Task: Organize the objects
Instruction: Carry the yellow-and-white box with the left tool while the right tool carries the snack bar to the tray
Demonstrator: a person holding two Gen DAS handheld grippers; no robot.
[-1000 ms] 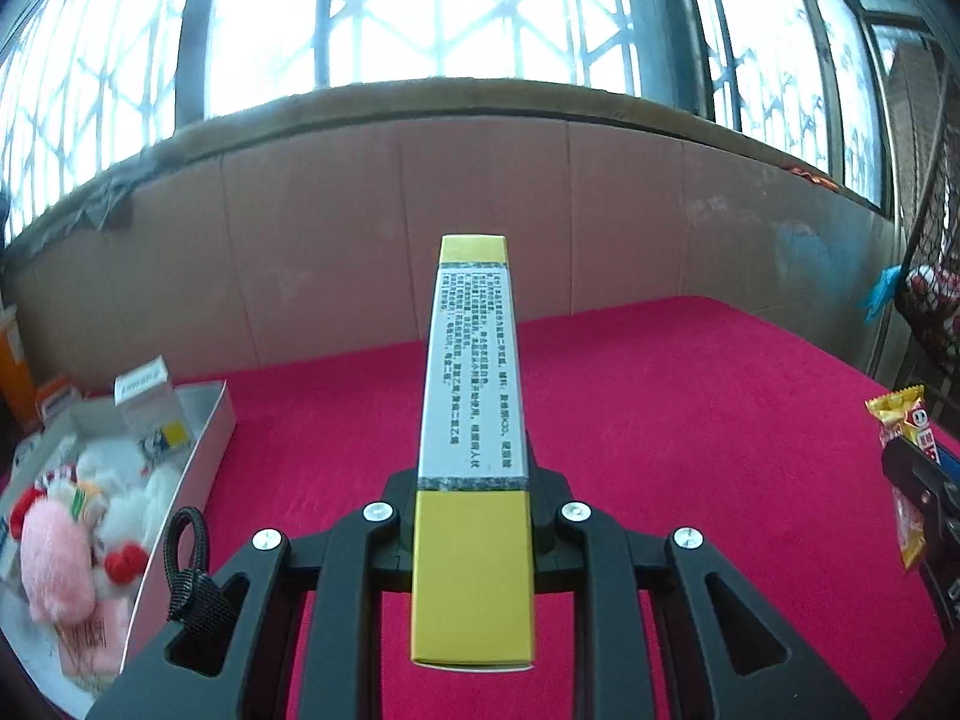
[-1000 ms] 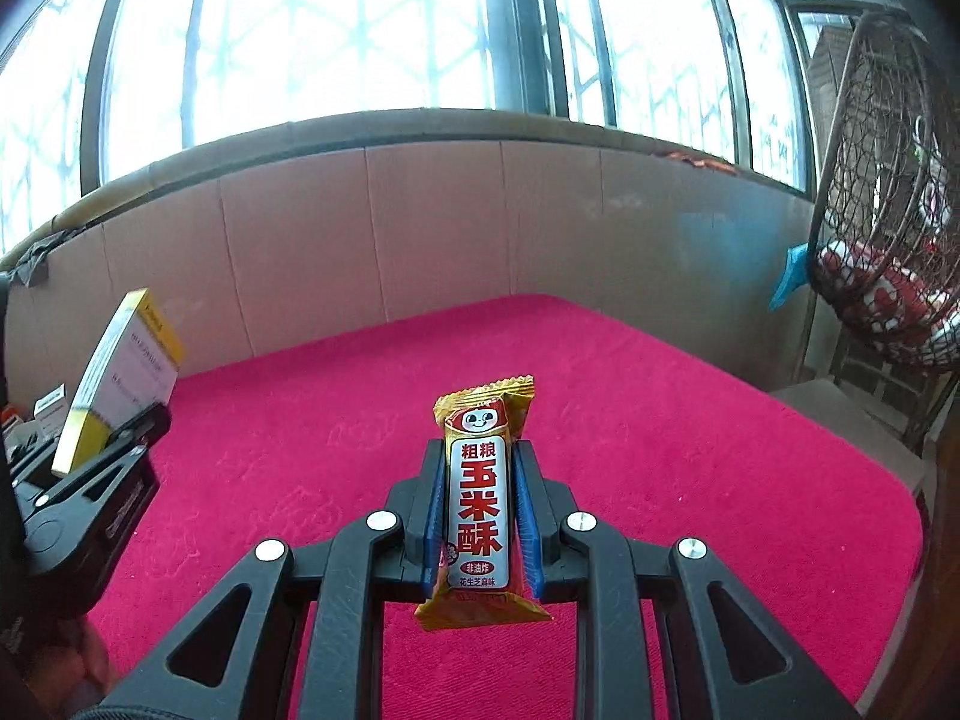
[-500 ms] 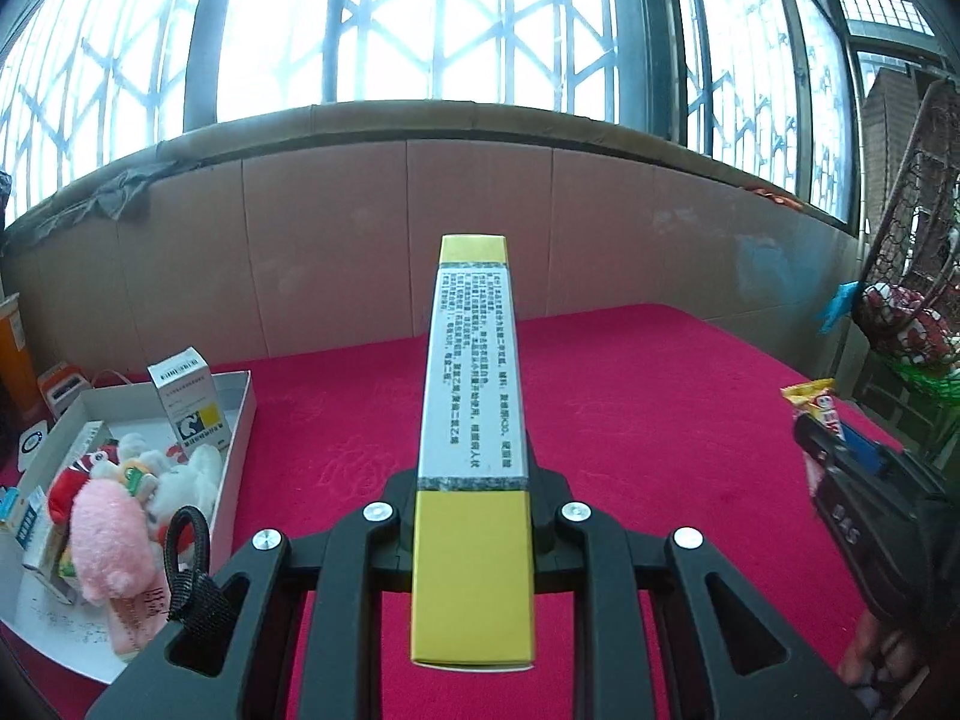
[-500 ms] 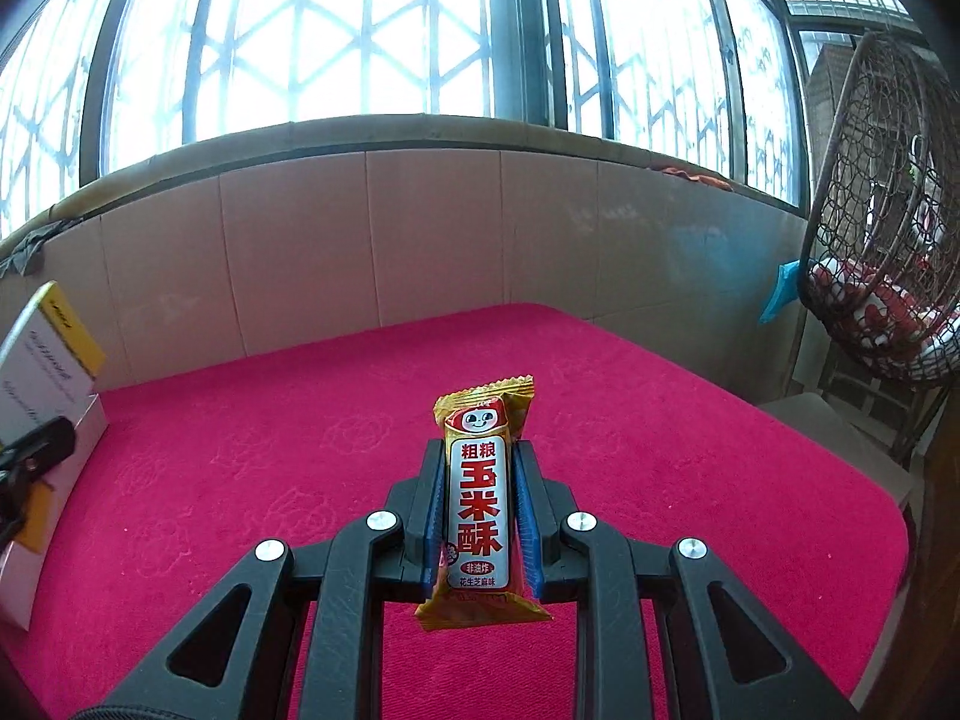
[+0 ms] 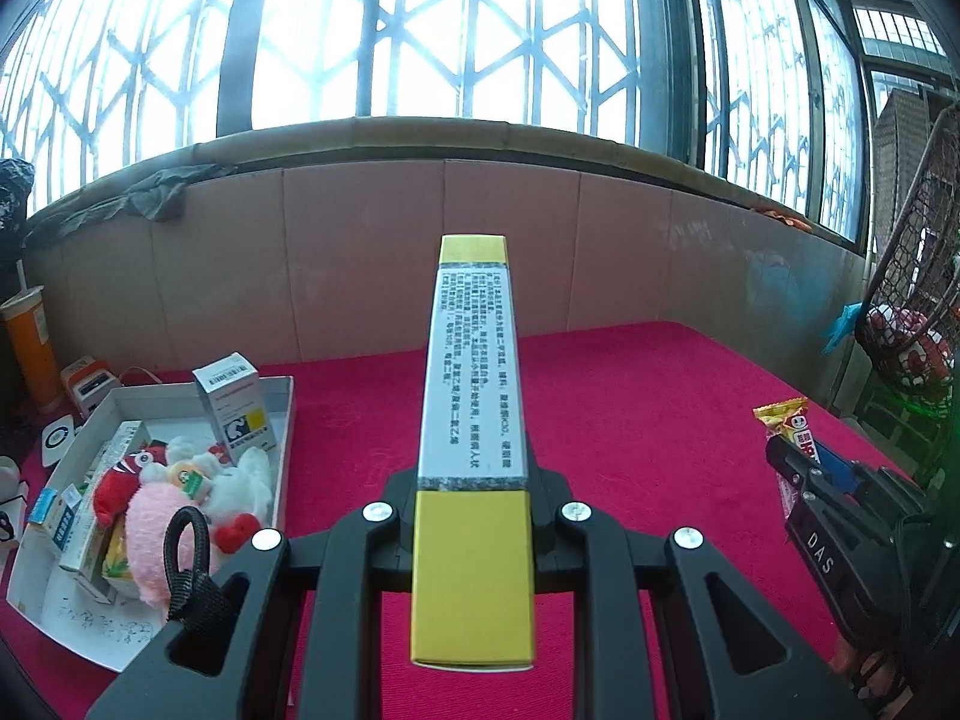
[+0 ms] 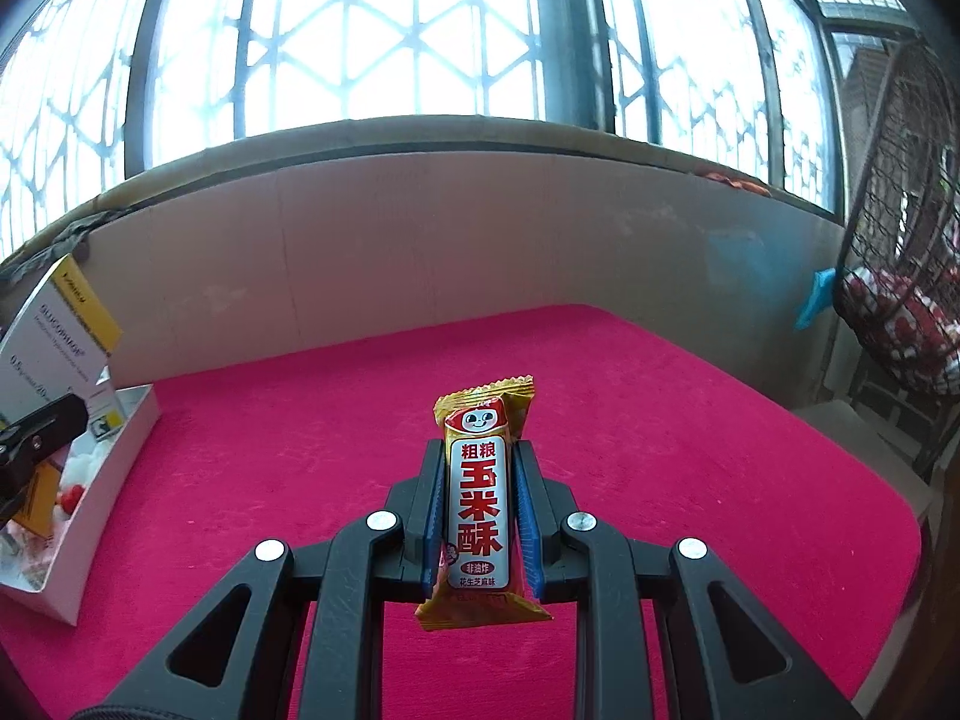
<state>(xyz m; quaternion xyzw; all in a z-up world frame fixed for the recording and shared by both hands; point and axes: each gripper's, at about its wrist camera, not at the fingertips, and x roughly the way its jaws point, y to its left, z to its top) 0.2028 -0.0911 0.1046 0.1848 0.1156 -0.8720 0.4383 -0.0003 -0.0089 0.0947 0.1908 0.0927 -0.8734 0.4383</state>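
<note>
- Between the fingers of our left gripper (image 5: 474,480) sits a long yellow and white box (image 5: 473,420), clamped by its narrow sides and pointing away from us, held up above the red cloth (image 5: 630,420).
- Between the blue pads of our right gripper (image 6: 479,504) we grip a yellow snack bar (image 6: 480,498) in its wrapper, upright, both crimped ends sticking out past the fingers, also clear of the cloth.
- From the left wrist view, the right gripper (image 5: 798,468) and its snack bar (image 5: 789,426) show at the right edge; from the right wrist view, the long box (image 6: 57,336) shows at the left edge, with the black left gripper below it.
- To the left on the cloth lies a shallow white tray (image 5: 282,456), well apart from both held things.
- Inside the tray we see a small white carton (image 5: 237,414) standing upright at the far end, a pink plush toy (image 5: 159,534), a red one, a white one (image 5: 240,480), and some flat packets along the left wall.
- Beyond the tray, off the cloth, stands an orange cup (image 5: 27,348).
- Behind the table runs a low brown wall under a barred window (image 5: 468,30), and a wire basket chair (image 6: 900,276) stands at the right.
</note>
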